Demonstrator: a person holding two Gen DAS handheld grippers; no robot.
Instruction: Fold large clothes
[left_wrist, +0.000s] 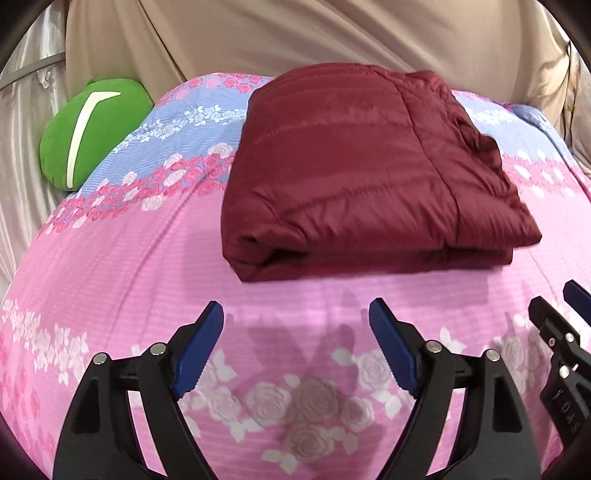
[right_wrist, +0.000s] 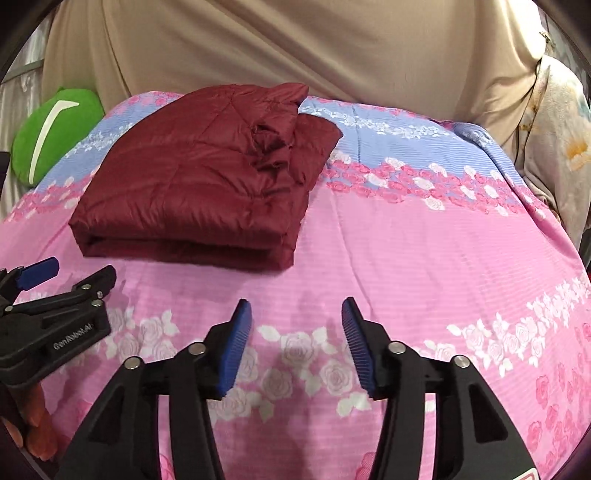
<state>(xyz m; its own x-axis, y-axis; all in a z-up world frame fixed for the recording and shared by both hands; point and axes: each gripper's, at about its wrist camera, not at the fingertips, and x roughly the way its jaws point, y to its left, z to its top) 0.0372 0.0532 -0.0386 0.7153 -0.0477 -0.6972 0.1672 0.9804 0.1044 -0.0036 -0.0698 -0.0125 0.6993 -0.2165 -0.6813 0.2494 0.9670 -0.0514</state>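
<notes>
A dark red quilted jacket (left_wrist: 362, 173) lies folded in a thick rectangle on the pink and blue flowered bed cover (left_wrist: 147, 258). It also shows in the right wrist view (right_wrist: 207, 184), upper left. My left gripper (left_wrist: 297, 314) is open and empty, hovering over the cover just in front of the jacket's near edge. My right gripper (right_wrist: 296, 314) is open and empty, in front and to the right of the jacket. Each gripper shows at the side of the other's view: the right one (left_wrist: 565, 325), the left one (right_wrist: 55, 291).
A green cushion (left_wrist: 92, 129) with a white stripe lies at the bed's far left edge; it also shows in the right wrist view (right_wrist: 51, 133). Beige draped fabric (left_wrist: 295, 37) hangs behind the bed. A pale flowered cloth (right_wrist: 561, 147) is at the far right.
</notes>
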